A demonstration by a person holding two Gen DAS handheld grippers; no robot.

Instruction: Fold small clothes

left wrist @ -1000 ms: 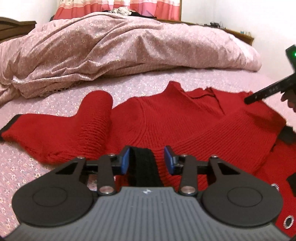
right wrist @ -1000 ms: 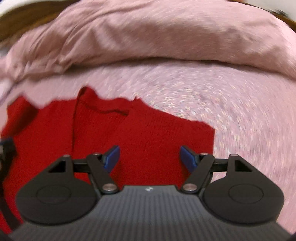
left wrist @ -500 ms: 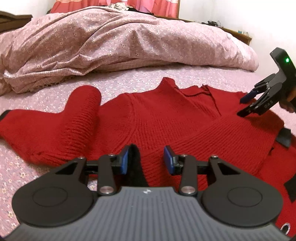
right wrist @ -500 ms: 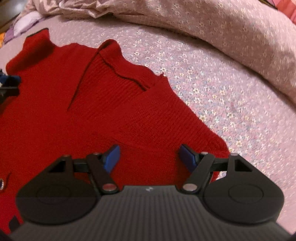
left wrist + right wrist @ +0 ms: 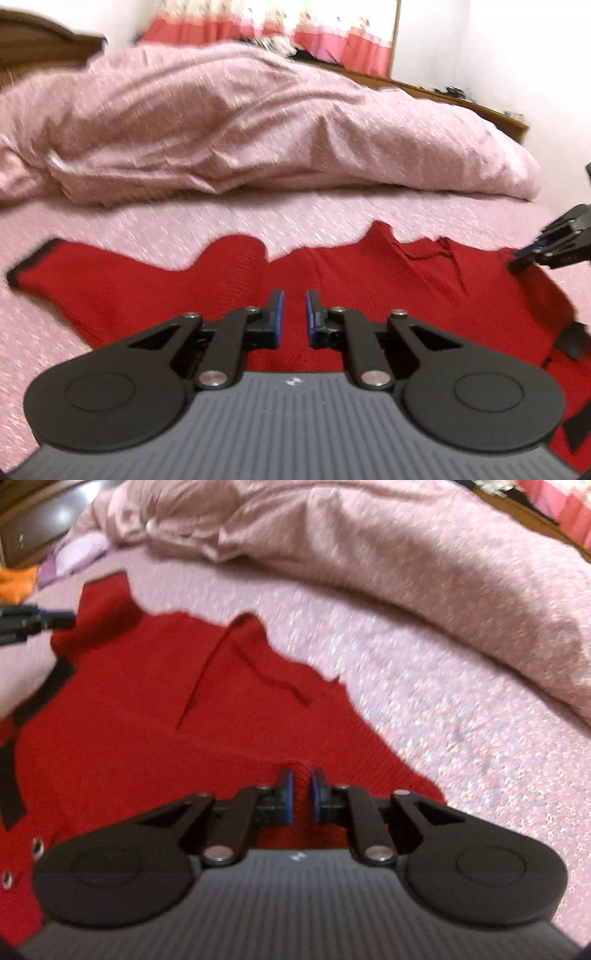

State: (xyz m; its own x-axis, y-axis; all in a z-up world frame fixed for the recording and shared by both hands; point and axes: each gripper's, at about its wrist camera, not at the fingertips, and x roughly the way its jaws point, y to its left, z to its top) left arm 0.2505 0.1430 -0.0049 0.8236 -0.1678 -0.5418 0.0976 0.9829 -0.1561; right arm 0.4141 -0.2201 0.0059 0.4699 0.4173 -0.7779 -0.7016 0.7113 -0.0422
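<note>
Jaws of the right gripper (image 5: 299, 794) are recorded as nearly closed, having just been closing, with a raised ridge of red knit pinched between the 2 blue pads at the near edge of the red sweater (image 5: 155, 746). Jaws of the left gripper (image 5: 294, 319) are likewise drawn close together after closing within the last moment; red knit fills the narrow gap between the pads, but whether the fabric is actually gripped cannot be told from the blurred picture.

Item 1: red sweater, knitted, spread flat on the bed sheet (image 5: 314, 218). 1 sleeve (image 5: 110, 273) is extended toward the left edge of the left wrist view and ends in a black cuff (image 5: 31, 262). The neckline (image 5: 424, 251) is turned toward the far side of the bed. Black trim strips (image 5: 40, 694) and small metal eyelets (image 5: 37, 845) are noted along 1 edge in the right wrist view.

Item 2: bed sheet, pink with a small floral print, lying under the sweater.

Item 3: duvet (image 5: 240, 129), pink and rumpled, heaped across the far part of the bed, well apart from the sweater.

Item 4: curtain (image 5: 314, 33), red and pink, seen behind the duvet.

Item 5: wooden headboard (image 5: 40, 40), dark, at the upper left of the left wrist view.
</note>
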